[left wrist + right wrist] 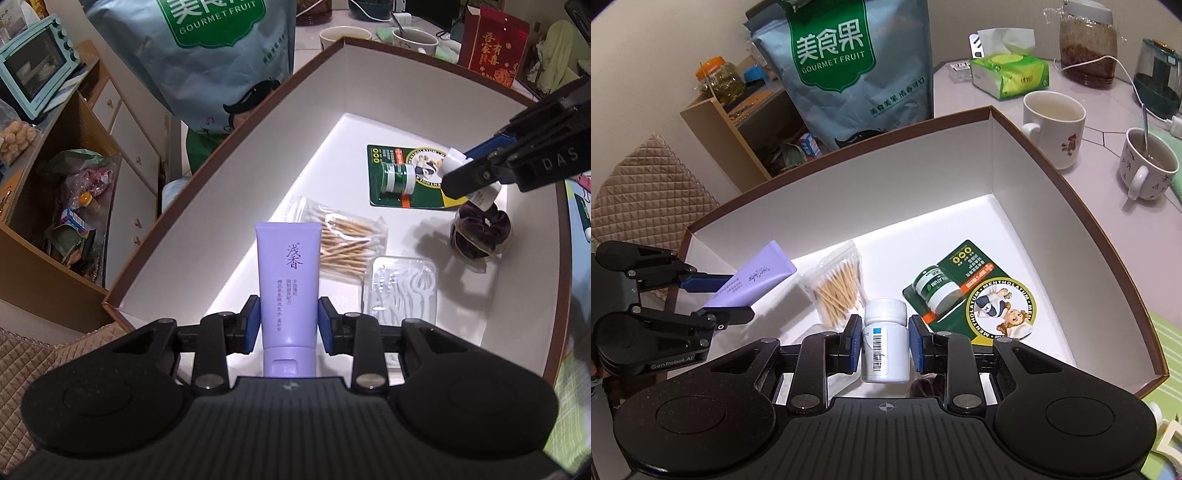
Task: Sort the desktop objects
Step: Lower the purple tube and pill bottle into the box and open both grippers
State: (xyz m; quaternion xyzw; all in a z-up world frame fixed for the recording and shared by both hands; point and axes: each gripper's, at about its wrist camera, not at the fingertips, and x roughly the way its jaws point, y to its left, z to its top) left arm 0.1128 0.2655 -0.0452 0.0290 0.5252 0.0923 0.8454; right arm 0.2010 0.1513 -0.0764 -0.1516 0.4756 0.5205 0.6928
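Mugs (1054, 127) and a snack bag (846, 62) stand on the surface behind the white box (886, 192). Above its floor, my left tool (288, 323) grips a purple tube (286, 280), and my right tool (884, 341) clamps a white pill bottle (885, 341) over the cotton swabs (840, 288).

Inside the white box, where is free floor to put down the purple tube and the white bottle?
Bare floor lies along the box far wall, behind the cotton swabs and Mentholatum card, and in the left corner under the purple tube. The near right is crowded: floss picks, scrunchie, white bottle.
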